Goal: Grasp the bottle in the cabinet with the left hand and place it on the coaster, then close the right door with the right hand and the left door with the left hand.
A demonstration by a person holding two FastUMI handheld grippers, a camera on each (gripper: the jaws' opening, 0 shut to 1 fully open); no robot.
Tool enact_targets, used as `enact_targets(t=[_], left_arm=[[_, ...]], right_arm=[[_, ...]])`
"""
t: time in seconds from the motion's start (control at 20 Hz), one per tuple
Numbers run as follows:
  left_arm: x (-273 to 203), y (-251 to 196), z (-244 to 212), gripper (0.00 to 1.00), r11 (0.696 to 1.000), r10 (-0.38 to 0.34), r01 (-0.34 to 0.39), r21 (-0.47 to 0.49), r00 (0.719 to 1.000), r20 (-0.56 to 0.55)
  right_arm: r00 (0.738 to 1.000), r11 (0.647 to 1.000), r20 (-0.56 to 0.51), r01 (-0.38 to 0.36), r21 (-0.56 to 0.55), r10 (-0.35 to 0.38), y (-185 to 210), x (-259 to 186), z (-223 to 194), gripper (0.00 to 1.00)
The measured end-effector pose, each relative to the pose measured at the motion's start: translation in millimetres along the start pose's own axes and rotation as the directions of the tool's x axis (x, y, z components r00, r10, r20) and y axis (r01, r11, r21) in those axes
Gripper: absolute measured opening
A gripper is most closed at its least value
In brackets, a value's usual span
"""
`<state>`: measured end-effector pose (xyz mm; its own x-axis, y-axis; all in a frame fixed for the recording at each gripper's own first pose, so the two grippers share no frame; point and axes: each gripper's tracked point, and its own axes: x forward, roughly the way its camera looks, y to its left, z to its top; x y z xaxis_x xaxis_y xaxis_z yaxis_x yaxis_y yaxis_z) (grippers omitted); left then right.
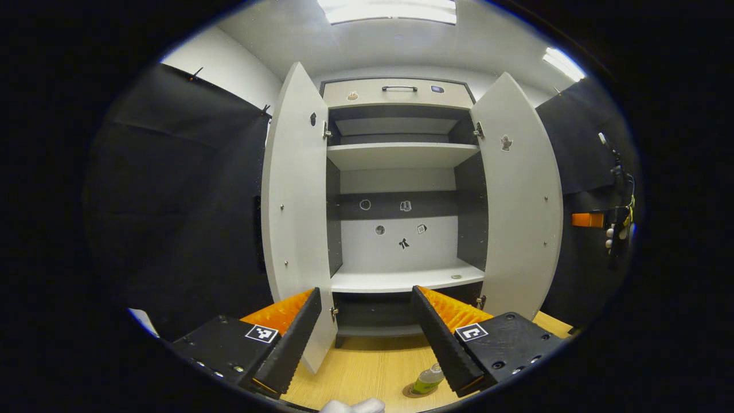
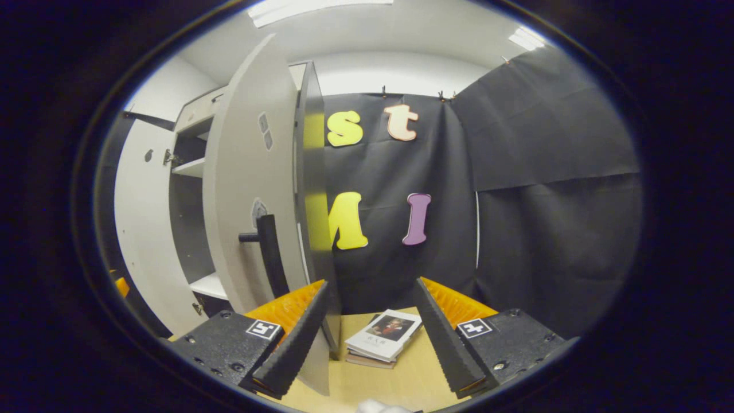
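Two doors of the white cabinet (image 1: 401, 155) stand open, left door (image 1: 295, 189) and right door (image 1: 519, 195); its shelves hold nothing. Bottle (image 1: 427, 380) rests upright on round coaster (image 1: 414, 392) on the wood-grain table (image 1: 367, 367). Left gripper (image 1: 367, 338) fingers spread. Right gripper view: right gripper (image 2: 373, 338) spread, stacked books (image 2: 384, 337), black bar handle (image 2: 270, 252).

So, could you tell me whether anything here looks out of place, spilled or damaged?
Nothing stands out. The bottle stands upright on the coaster on the table, both cabinet doors hang open undamaged, and the books lie in a loose stack. Nothing looks spilled.
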<state>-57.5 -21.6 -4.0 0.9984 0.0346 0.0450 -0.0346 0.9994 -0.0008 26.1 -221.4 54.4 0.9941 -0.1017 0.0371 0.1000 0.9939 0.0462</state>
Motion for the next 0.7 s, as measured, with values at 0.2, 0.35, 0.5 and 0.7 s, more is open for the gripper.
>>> enact_targets(t=[0.2,0.35,0.5,0.7], left_arm=[[-13,-6,10,0.96,0.997,0.08,-0.08,0.014,0.997,-0.009],[-20,-21,8,0.96,0.995,0.101,-0.101,0.003,0.995,-0.02],[-19,-27,8,0.96,0.997,0.076,-0.076,0.002,0.997,-0.017],[-11,-23,0,0.96,0.999,0.031,-0.031,0.009,0.999,-0.023]], right_arm=[[0.992,0.992,-0.021,-0.127,0.019,0.127,13,28,1,0.96],[0.977,0.977,-0.037,-0.21,0.041,0.212,37,36,2,0.97],[0.976,0.977,-0.047,-0.213,0.018,0.213,46,36,2,0.94],[0.992,0.989,-0.031,-0.128,-0.073,0.126,44,30,8,0.96]])
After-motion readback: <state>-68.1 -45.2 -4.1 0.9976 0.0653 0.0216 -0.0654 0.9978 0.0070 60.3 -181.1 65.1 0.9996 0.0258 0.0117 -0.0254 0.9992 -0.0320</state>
